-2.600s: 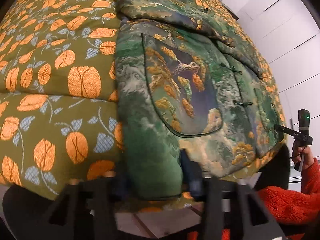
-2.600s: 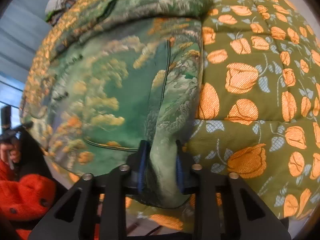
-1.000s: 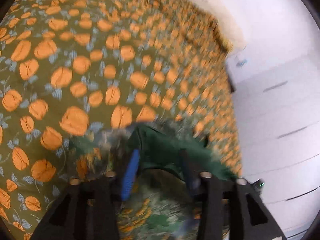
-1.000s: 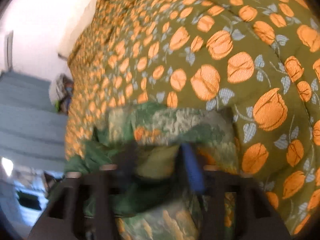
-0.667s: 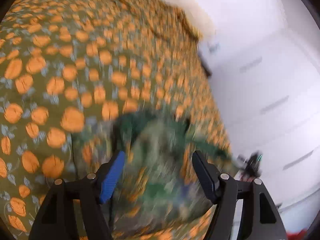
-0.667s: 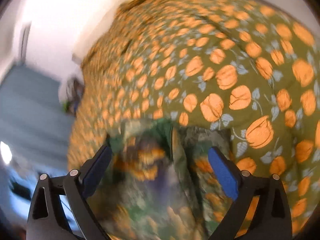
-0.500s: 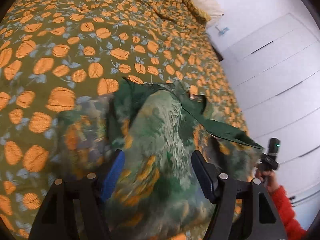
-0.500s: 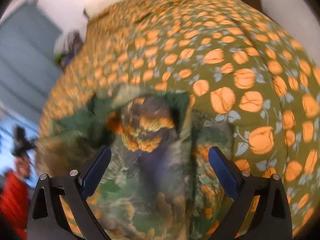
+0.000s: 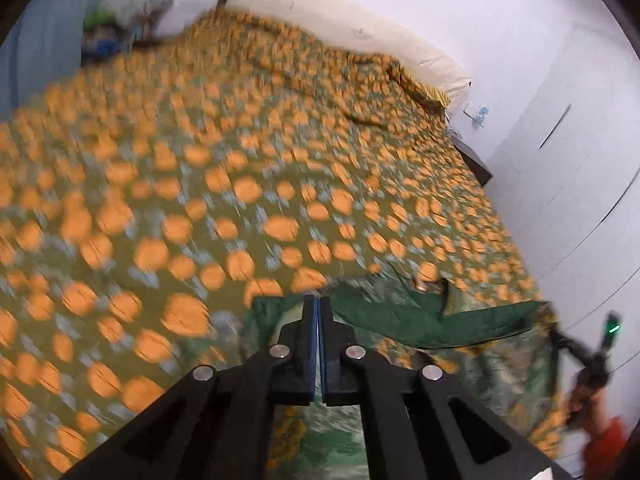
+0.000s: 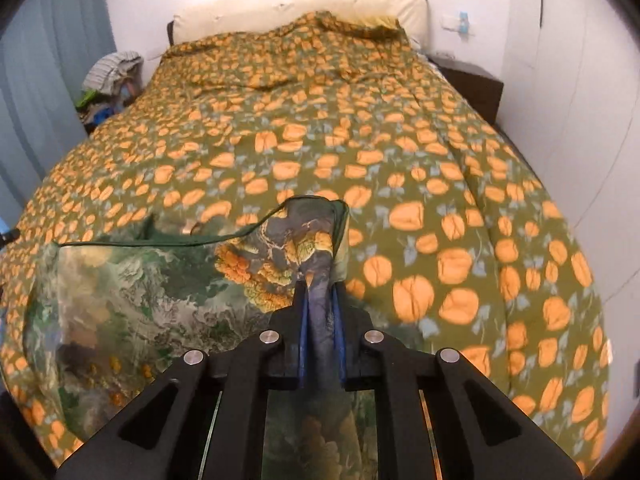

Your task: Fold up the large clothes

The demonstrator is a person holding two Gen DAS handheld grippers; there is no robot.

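Both grippers shut since — jacket (image 10: 168,288) pinched.

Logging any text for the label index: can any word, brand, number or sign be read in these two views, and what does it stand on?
None can be read.
Garment: woven landscape pattern only, no label showing.
Bedspread: printed orange fruit and leaves, no lettering.
Wall fitting: white and blue, too small to show any marking.
Right gripper as seen in the left wrist view: a green light, blurred, no text.
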